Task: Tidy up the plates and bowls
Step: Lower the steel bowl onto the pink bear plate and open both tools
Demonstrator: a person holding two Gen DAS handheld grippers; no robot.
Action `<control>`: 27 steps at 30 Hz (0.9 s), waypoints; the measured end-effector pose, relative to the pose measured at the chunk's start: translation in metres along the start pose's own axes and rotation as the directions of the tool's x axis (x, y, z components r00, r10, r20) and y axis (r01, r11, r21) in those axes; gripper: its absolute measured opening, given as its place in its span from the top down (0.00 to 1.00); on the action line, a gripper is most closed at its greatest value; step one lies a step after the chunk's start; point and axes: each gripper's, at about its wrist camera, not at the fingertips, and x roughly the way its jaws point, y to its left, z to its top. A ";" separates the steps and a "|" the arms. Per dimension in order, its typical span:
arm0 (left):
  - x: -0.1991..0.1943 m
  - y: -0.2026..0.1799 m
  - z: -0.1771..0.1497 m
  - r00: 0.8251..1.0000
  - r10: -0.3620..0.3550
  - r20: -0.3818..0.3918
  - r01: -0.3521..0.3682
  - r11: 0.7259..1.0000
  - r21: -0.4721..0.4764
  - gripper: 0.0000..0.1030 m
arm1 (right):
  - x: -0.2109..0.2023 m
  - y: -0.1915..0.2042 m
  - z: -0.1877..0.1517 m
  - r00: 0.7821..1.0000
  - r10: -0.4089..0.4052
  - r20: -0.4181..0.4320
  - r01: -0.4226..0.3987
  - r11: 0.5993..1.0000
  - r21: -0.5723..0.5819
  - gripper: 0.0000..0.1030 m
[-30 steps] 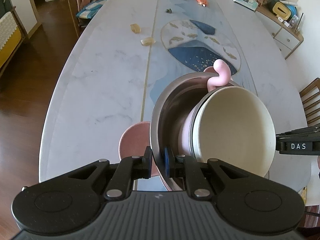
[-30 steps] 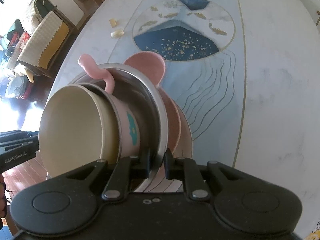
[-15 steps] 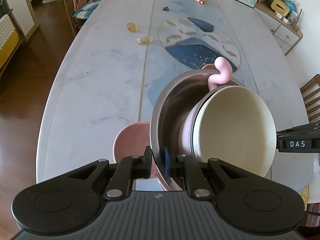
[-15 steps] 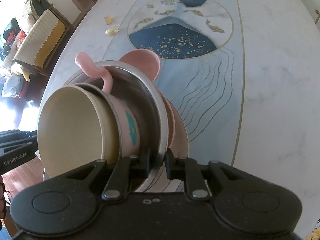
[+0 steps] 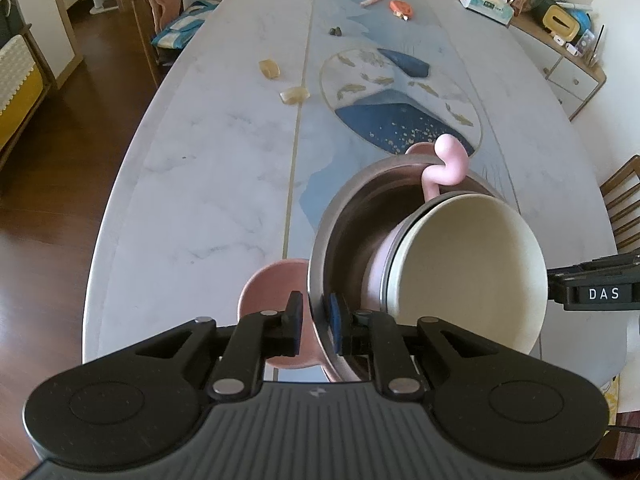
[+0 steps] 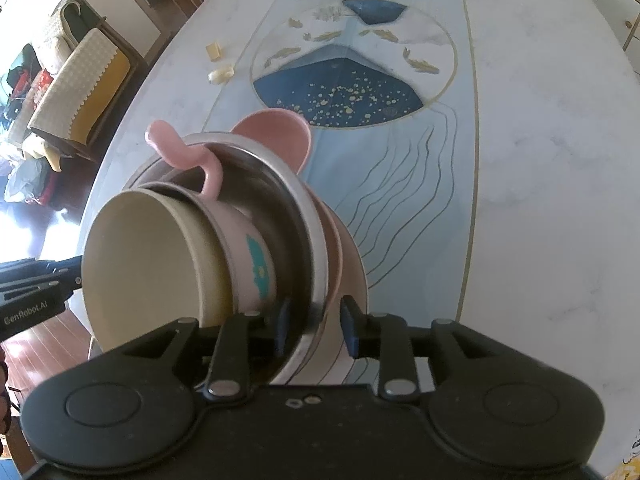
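Note:
A stack of dishes stands near the table's front edge. At the bottom is a pink eared plate (image 5: 268, 288) (image 6: 276, 132). On it sits a steel bowl (image 5: 344, 232) (image 6: 288, 200), which holds a pink cup with a curly handle (image 5: 444, 164) (image 6: 248, 240). A cream bowl (image 5: 468, 264) (image 6: 148, 264) is nested in the cup. My left gripper (image 5: 316, 324) straddles the steel bowl's near rim. Its jaws are opening and the outer pad stands off the rim. My right gripper (image 6: 315, 328) straddles the opposite rim. Its jaws are opening too, with a gap on both sides.
The long marble table (image 5: 208, 184) with a blue painted inlay stretches ahead. On it lie two small yellowish pieces (image 5: 294, 95), an orange item (image 5: 401, 7) and a tissue box (image 5: 486, 2). A wooden chair (image 5: 624, 200) stands to the right and a sideboard (image 5: 572, 76) beyond it.
Both grippers were shut on the steel bowl's rim. Their jaws have now spread apart, the right more than the left. The stack has stayed put.

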 end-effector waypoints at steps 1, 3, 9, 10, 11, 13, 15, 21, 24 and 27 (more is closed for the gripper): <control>-0.002 0.001 0.000 1.000 0.000 0.006 0.000 1.000 -0.004 0.77 | -0.002 0.000 -0.001 1.000 0.001 0.005 -0.001 1.000 -0.003 0.70; -0.008 0.001 -0.001 1.000 0.001 0.027 -0.001 1.000 -0.006 0.69 | -0.007 -0.001 -0.002 1.000 -0.001 0.016 0.001 1.000 -0.006 0.70; -0.026 -0.006 -0.005 0.996 0.014 0.089 -0.016 1.000 0.015 0.55 | -0.026 0.000 -0.009 0.998 0.006 0.059 -0.005 1.000 -0.025 0.66; -0.030 -0.008 -0.007 0.994 0.016 0.104 -0.018 1.000 0.018 0.52 | -0.030 0.001 -0.011 0.998 0.010 0.070 -0.008 1.000 -0.030 0.65; -0.034 -0.011 -0.008 0.992 0.024 0.121 -0.027 0.999 0.024 0.51 | -0.034 0.001 -0.013 0.997 0.013 0.079 -0.010 0.999 -0.036 0.63; -0.044 -0.016 -0.011 0.988 0.028 0.152 -0.033 0.999 0.029 0.48 | -0.043 0.001 -0.017 0.994 0.022 0.103 -0.017 0.999 -0.047 0.58; -0.052 -0.020 -0.015 0.984 0.030 0.174 -0.035 0.999 0.024 0.43 | -0.052 0.001 -0.022 0.991 0.030 0.130 -0.022 0.998 -0.063 0.53; -0.077 -0.037 -0.031 0.963 0.074 0.258 -0.080 0.997 0.012 0.36 | -0.077 0.002 -0.039 0.977 0.065 0.202 -0.040 0.991 -0.125 0.41; -0.090 -0.049 -0.042 0.950 0.085 0.299 -0.087 0.996 -0.008 0.31 | -0.090 0.003 -0.049 0.968 0.078 0.237 -0.038 0.985 -0.166 0.38; -0.099 -0.062 -0.053 0.940 0.096 0.328 -0.092 0.995 -0.027 0.31 | -0.104 0.001 -0.060 0.953 0.105 0.284 -0.048 0.978 -0.201 0.33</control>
